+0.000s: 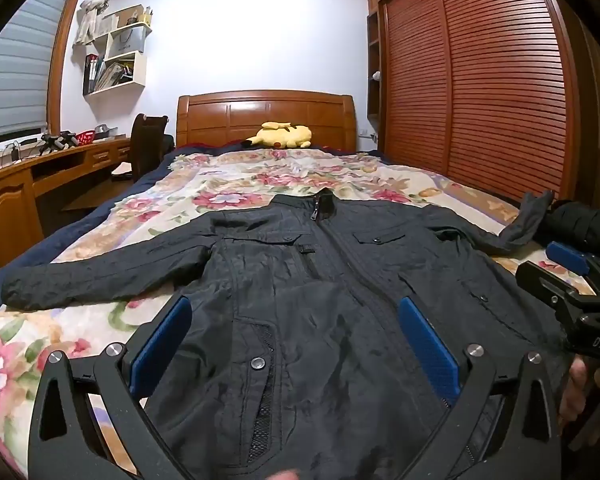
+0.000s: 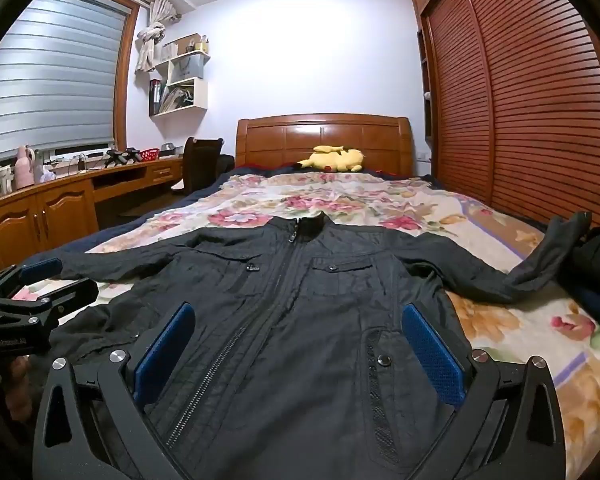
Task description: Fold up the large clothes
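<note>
1. Black jacket [image 1: 300, 280] lies flat, front up, on floral bedspread [image 1: 236, 184].
2. My left gripper [image 1: 296, 344] and right gripper [image 2: 300, 352] gape wide above hem, holding nothing.
3. Hem cut off below; right sleeve [image 2: 548, 256] end bunched, unclear.

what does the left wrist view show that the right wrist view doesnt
Only the left wrist view shows the jacket's left sleeve in full to its cuff, and the right gripper from the side. Only the right wrist view shows the pink jug on the desk, and the left gripper from the side. Both share the black jacket spread flat and zipped on the floral bedspread, the yellow plush at the headboard, and open jaws holding nothing.
</note>
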